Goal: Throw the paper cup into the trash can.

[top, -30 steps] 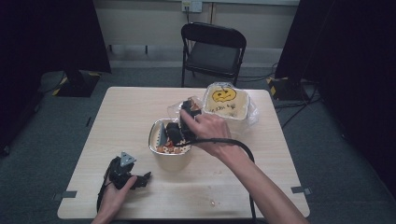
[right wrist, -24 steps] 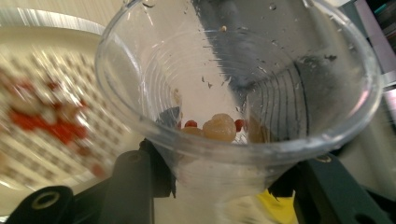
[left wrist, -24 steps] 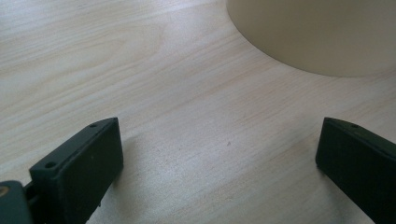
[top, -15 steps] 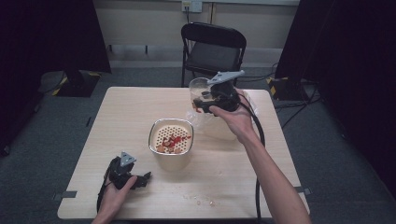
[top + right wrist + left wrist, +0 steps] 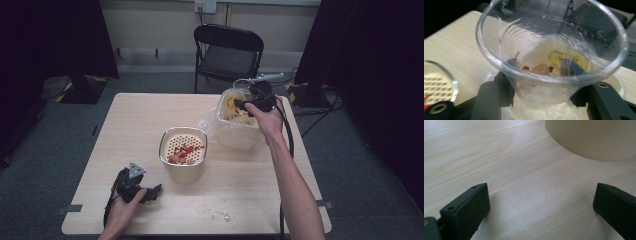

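Right gripper view: clear plastic cup (image 5: 551, 67) clamped by right tool (image 5: 544, 100), tilted over bagged bin (image 5: 240, 131) — leftovers dumped. Left tool (image 5: 541, 207) rested open on table (image 5: 524, 170).

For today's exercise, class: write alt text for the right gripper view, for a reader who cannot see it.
A clear plastic cup sits between the two black jaws of the right claw, a few red and pale food scraps stuck at its bottom. The light wooden table lies behind, and a cream perforated strainer bowl edges in at lower left.
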Available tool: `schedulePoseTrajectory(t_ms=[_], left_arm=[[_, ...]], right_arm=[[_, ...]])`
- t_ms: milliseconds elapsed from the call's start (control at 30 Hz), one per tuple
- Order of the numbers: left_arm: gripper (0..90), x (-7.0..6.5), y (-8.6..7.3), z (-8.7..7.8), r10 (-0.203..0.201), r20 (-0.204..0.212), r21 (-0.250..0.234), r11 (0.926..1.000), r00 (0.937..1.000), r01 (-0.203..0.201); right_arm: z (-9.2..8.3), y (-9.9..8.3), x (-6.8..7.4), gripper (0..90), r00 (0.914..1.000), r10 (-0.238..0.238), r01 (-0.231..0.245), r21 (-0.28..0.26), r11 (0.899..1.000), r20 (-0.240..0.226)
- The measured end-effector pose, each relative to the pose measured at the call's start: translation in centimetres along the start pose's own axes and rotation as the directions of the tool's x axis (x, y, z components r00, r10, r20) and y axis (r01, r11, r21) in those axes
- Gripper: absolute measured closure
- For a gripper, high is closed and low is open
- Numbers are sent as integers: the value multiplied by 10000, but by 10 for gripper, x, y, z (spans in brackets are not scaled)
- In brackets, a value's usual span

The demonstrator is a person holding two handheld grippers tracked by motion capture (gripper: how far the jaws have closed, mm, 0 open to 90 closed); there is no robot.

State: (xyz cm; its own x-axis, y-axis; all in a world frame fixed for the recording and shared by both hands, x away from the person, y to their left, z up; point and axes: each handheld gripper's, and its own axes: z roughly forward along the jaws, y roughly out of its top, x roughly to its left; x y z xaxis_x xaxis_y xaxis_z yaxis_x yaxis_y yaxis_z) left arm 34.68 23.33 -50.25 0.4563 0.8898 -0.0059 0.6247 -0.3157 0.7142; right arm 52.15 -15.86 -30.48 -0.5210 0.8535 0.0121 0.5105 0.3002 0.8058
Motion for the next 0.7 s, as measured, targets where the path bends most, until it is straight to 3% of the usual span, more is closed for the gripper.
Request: schedulePoseTrajectory(t_ms=[133, 200, 300, 467, 567, 700], left_arm=[[3, 0, 0, 0, -7, -2, 1, 10000, 10000, 7], [3, 0, 0, 0, 3, -2, 0, 10000, 10000, -3], [3, 0, 0, 0, 41, -19, 5, 10000, 10000, -41], [3, 0, 0, 0, 41, -19, 6, 10000, 10000, -41], [3, 0, 0, 0, 48, -21, 11, 10000, 10000, -48], [3, 0, 0, 0, 49, -19, 11, 10000, 10000, -49]], right_arm=[[8, -1, -7, 248, 9977, 463, -461, -65, 9989, 491], [11, -3, -11, 206, 9944, 710, -700, -143, 9974, 787], [10, -8, -15, 178, 9929, 1013, -989, -394, 9943, 625], [-2, -19, -14, 156, 9939, 975, -937, -696, 9932, 522], [-14, -27, -12, 164, 9953, 970, -959, -1058, 9897, 56], [-30, -46, -1, 177, 9987, 470, -488, -924, 9945, -215]])
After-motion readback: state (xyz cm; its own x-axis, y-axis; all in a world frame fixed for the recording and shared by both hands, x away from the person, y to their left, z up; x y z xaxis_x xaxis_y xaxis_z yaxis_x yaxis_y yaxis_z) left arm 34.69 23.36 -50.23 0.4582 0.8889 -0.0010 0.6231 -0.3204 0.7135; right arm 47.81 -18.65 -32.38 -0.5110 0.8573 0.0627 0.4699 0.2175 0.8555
